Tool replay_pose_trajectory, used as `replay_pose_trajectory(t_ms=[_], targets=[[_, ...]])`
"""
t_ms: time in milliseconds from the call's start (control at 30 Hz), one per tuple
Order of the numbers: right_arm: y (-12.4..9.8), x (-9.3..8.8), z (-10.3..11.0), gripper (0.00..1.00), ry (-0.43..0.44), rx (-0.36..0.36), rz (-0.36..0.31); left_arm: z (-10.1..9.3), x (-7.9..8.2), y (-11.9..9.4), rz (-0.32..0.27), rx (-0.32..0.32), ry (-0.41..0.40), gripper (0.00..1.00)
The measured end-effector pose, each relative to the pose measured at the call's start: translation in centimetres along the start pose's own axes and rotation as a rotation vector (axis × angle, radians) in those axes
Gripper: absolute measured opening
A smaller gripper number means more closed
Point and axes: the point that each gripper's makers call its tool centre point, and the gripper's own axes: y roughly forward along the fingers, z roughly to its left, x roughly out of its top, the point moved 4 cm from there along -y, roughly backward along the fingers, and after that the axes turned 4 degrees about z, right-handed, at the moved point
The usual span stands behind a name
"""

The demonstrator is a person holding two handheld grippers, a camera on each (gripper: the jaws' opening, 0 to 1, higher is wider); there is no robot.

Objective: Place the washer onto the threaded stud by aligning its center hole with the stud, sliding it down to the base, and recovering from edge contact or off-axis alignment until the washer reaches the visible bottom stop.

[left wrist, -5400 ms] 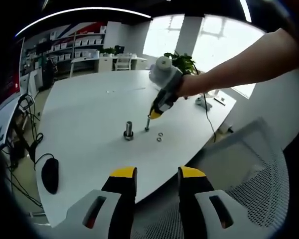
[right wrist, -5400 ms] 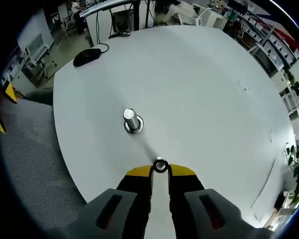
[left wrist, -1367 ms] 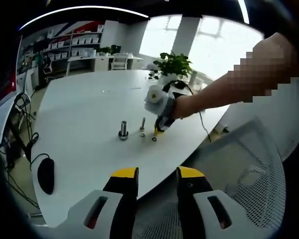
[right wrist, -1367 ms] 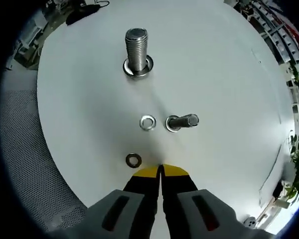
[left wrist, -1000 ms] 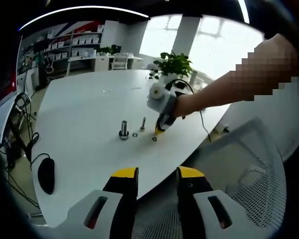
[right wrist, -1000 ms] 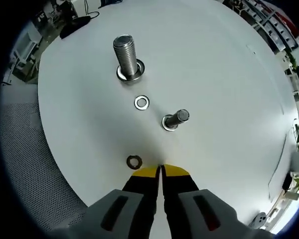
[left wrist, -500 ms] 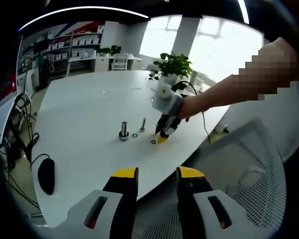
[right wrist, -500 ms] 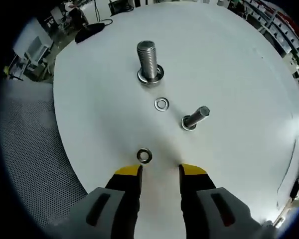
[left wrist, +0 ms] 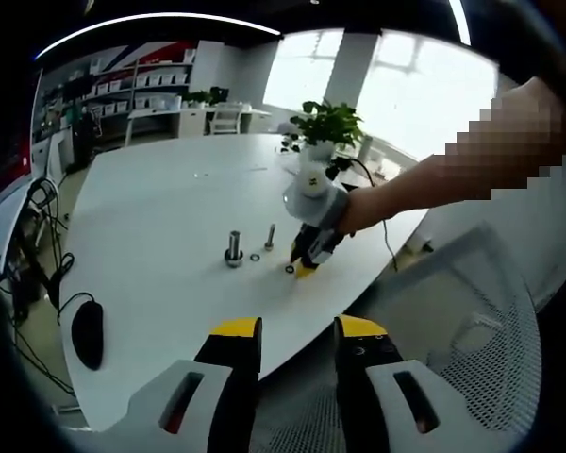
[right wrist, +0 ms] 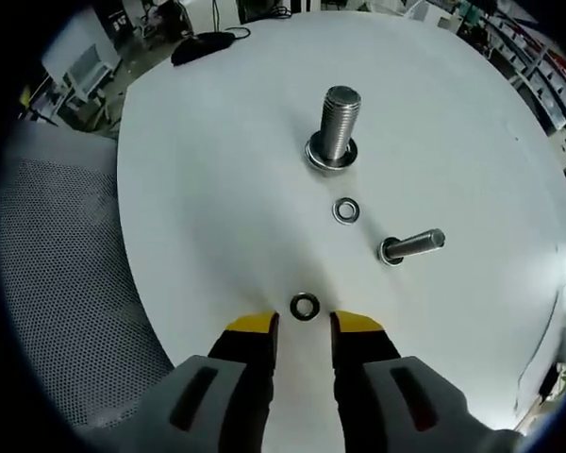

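Two washers lie loose on the table (right wrist: 198, 189): a dark washer (right wrist: 305, 306) just ahead of my right gripper (right wrist: 303, 326), and a bright washer (right wrist: 345, 209) between the big stud (right wrist: 337, 127) and the thin stud (right wrist: 413, 245). My right gripper is narrowly parted with nothing held, tips low at the table, either side of the dark washer's near edge. My left gripper (left wrist: 295, 329) idles well back off the table edge, jaws apart and empty. From the left gripper view, the right gripper sits at the table just beside the studs. I judge the step in hand to be the pick-up of the dark washer. To do it well, I would centre the jaws across the washer's rim (not its hole), keep them low, close gently so it does not skid, then lift it level before aligning the hole over a stud.
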Motion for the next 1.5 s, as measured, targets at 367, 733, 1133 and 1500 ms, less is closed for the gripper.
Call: replay_pose_trajectory(t_ms=[367, 733, 1133, 1500], targets=[[-0.1, 0.5, 0.3, 0.22, -0.049, 0.001, 0.056, 0.0, 0.0, 0.1, 0.003, -0.003, 0.0, 0.28], [0.0, 1.4, 0.3, 0.16, -0.11, 0.003, 0.074, 0.0, 0.0, 0.1, 0.005, -0.007, -0.001, 0.28], [-0.3, 1.9, 0.8, 0.15, -0.086, -0.031, 0.271, -0.1, -0.1, 0.1, 0.008, -0.009, 0.0, 0.28], [0.2, 1.2, 0.9, 0.14, 0.021, -0.031, 0.123, 0.1, -0.1, 0.1, 0.002, -0.002, -0.003, 0.28]])
